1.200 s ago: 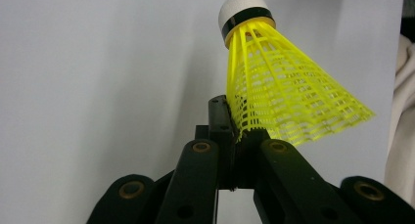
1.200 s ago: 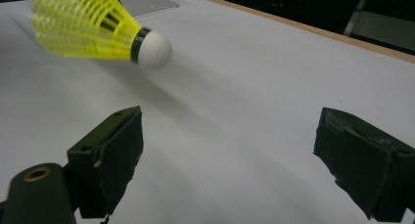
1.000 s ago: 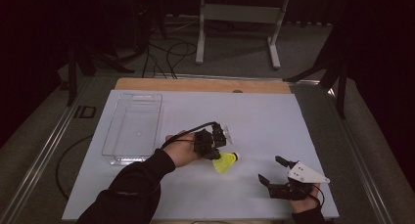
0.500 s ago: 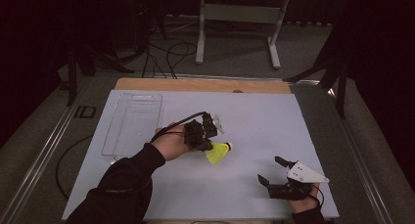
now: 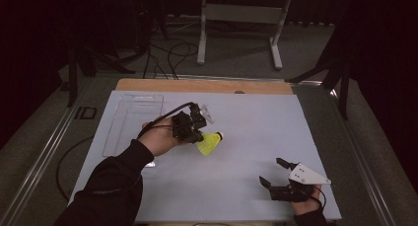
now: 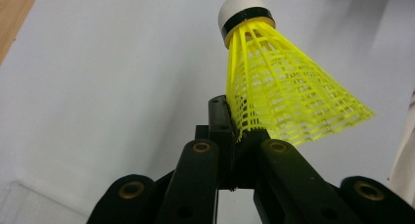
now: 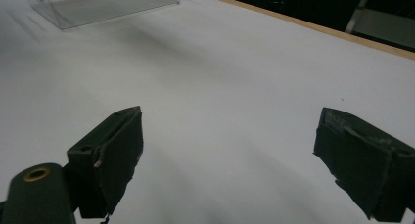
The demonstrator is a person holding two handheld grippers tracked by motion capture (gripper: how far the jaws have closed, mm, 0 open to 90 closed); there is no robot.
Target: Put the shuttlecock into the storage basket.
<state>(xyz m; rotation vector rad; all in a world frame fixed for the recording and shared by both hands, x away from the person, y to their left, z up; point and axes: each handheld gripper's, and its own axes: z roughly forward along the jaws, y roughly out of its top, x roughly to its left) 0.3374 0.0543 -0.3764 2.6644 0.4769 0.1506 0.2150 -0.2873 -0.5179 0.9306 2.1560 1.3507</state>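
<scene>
Item: yellow shuttlecock [image 5: 208, 144], held in the left gripper [image 5: 196, 136] above the white table [image 5: 256, 122].

We recorded the left jaws pinched on the skirt's rim, seen close in the left gripper view [image 6: 234, 136], with the shuttlecock [image 6: 284, 92] pointing its white cork away from the hand. We logged the right gripper [image 5: 275, 172] near the table's front right edge, jaws spread wide and holding nothing [image 7: 227, 160]. A clear tray [image 5: 133, 121] lay at the table's left, just beside the left hand [image 5: 160, 139].

We observed a white tabletop [image 5: 296, 127] with a wooden far edge [image 5: 207, 85], grey carpeted floor [image 5: 236, 48], a metal stand [image 5: 239, 18], loose cables [image 5: 170, 53], and dark surroundings.
</scene>
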